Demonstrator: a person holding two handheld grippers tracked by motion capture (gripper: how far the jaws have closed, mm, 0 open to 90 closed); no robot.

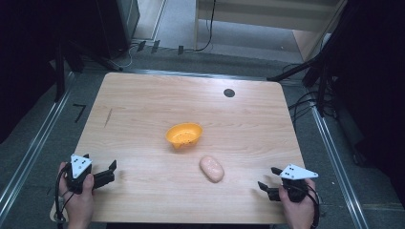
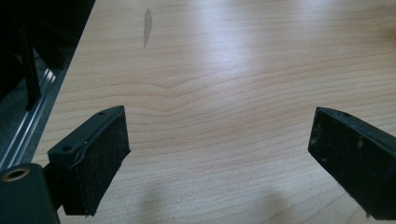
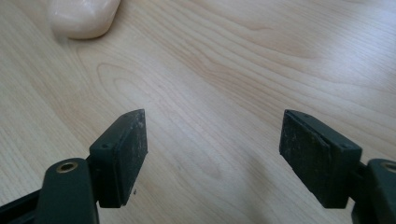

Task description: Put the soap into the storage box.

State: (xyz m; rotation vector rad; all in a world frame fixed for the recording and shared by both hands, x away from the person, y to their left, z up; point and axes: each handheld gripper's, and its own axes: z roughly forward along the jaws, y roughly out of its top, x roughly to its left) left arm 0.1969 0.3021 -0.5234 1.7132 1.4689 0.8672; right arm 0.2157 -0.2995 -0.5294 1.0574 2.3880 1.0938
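Two sets of tongs are resting low at the near edge of the counter (image 1: pixel 143 95), one at each bottom corner of the high view, and both are standing released with nothing between their jaws. Going from the left: the left tongs (image 1: pixel 111 171) are pointing toward the middle of the counter, well apart from everything, which looks like a waiting pose rather than a reach. Further right, near the centre, an orange bowl (image 1: pixel 184 134) is sitting upright and tipped slightly, its hollow open upward and ready to take something. Just to its right and nearer the person, a pale pink, rounded lump (image 1: pixel 212 168) is lying on the bare wood, apart from the bowl and not touching it. The right tongs (image 1: pixel 268 182) are pointing toward that lump from the near right and are the closer pair to it, so my guess is that they are the ones lining up for the pick.

Up in the high view the whole layout is showing: bowl, lump and both hands. The left gripper view is giving bare wood grain between its widely parted pads (image 2: pixel 100 161) and a dark streak (image 2: pixel 147 25) farther off. The right gripper view is catching the lump's edge (image 3: pixel 84 16) at its upper left, off the line between its pads (image 3: pixel 133 149).
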